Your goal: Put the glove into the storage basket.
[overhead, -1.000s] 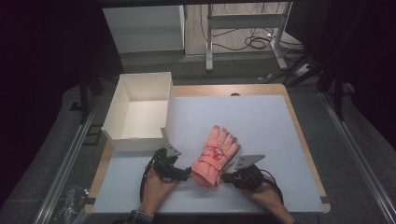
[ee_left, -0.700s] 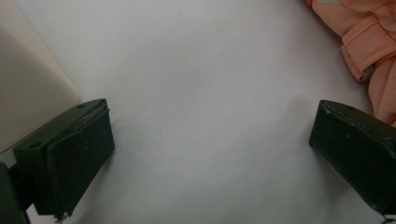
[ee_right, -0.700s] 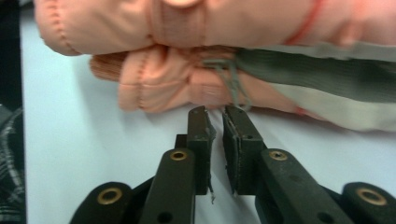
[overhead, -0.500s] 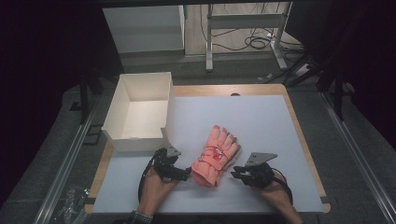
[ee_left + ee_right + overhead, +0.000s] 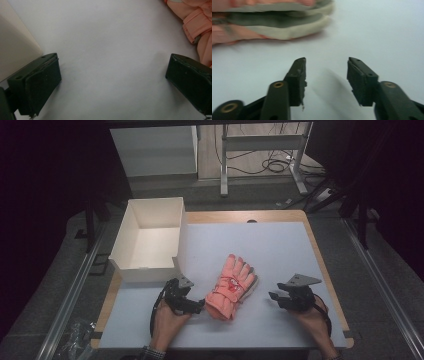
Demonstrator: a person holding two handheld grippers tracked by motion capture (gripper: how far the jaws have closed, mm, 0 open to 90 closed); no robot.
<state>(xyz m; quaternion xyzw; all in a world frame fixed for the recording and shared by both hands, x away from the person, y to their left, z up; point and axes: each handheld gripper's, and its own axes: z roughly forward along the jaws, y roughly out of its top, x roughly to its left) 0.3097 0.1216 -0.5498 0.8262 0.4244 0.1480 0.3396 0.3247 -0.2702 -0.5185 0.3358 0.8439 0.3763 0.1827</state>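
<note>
While the pink glove [image 5: 231, 286] lies flat on the white table [image 5: 280, 245] just below the centre of the high view, fingers toward the top of the frame and cuff toward the bottom, both grippers sit beside it at the lower edge. The left gripper [image 5: 192, 306] rests at lower left of centre, its tips just beside the cuff; in the left gripper view its jaws stand wide apart over bare table, with nothing between them, and the glove [image 5: 197, 22] shows in the upper right corner, close to the right-hand jaw. The right gripper [image 5: 276, 297] sits at lower right, clearly apart from the glove, and its jaws have just been opening (nothing lies between them); in the right gripper view they stand about half open over the table, and the glove's [image 5: 269, 22] pale and pink layers run blurred across the upper left of the frame, beyond the tips. A white box [image 5: 150, 270] with an open top stands at centre left of the high view, above the left gripper, and its wall [image 5: 15, 50] fills the left edge of the left gripper view.
</note>
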